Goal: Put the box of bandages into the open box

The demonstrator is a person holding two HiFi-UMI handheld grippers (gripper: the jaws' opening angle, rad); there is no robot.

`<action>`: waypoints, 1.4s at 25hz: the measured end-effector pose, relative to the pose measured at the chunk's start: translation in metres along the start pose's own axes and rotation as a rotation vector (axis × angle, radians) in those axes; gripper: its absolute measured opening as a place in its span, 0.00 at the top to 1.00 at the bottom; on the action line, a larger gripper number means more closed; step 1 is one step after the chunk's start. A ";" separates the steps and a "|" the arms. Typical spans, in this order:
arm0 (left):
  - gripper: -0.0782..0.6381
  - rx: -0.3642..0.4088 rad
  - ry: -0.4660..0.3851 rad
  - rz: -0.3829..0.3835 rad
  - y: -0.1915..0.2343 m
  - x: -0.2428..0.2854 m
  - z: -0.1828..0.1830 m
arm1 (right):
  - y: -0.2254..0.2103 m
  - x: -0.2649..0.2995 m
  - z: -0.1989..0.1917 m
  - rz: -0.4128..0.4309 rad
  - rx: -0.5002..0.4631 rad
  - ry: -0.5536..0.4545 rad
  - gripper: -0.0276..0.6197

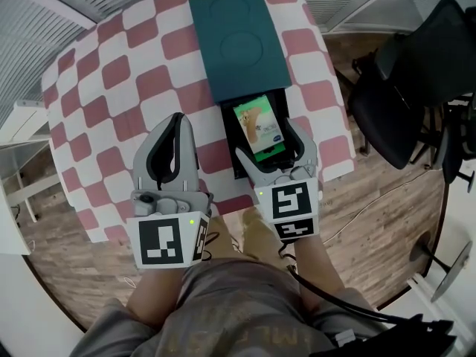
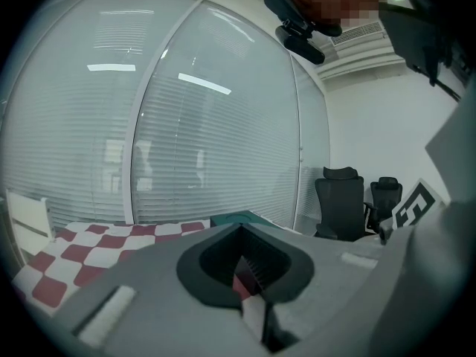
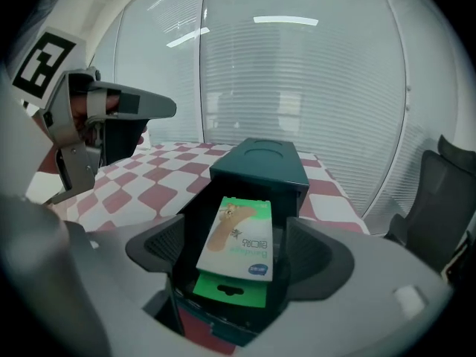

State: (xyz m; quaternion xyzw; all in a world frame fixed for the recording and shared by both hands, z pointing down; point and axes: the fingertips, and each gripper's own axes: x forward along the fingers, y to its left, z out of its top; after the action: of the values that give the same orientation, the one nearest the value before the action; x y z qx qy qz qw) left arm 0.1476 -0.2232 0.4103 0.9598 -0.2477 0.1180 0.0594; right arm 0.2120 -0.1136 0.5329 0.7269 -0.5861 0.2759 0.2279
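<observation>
Right gripper released, jaws spread wide astride open box, box of bandages lying tilted inside it; hazard judged: jaw snagging box wall on withdrawal, dragging open box askew.

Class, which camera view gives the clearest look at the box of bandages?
The right gripper view: the box of bandages lies close and central inside the open box, printed face plain. The head view shows it smaller, from above. The left gripper view does not show it.
</observation>
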 end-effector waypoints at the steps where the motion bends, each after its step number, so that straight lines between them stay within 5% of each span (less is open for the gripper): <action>1: 0.89 0.002 -0.002 0.000 -0.001 -0.002 0.001 | 0.000 -0.002 0.001 0.002 0.008 -0.010 0.26; 8: 0.89 0.025 -0.049 -0.002 -0.013 -0.023 0.022 | -0.007 -0.040 0.025 -0.027 0.019 -0.132 0.31; 13: 0.89 0.066 -0.131 0.004 -0.029 -0.045 0.059 | -0.014 -0.088 0.077 -0.029 0.032 -0.318 0.38; 20: 0.89 0.149 -0.269 0.030 -0.044 -0.077 0.119 | -0.011 -0.158 0.161 0.011 -0.007 -0.583 0.71; 24: 0.89 0.190 -0.325 0.057 -0.047 -0.087 0.147 | -0.012 -0.191 0.193 -0.034 -0.031 -0.677 0.88; 35: 0.89 0.197 -0.421 0.139 -0.041 -0.107 0.185 | -0.008 -0.213 0.219 -0.022 -0.090 -0.751 0.92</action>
State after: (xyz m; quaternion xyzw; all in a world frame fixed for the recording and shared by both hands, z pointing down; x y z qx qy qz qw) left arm 0.1129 -0.1700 0.2023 0.9450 -0.3073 -0.0574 -0.0958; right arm 0.2149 -0.1010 0.2275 0.7729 -0.6326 -0.0382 0.0317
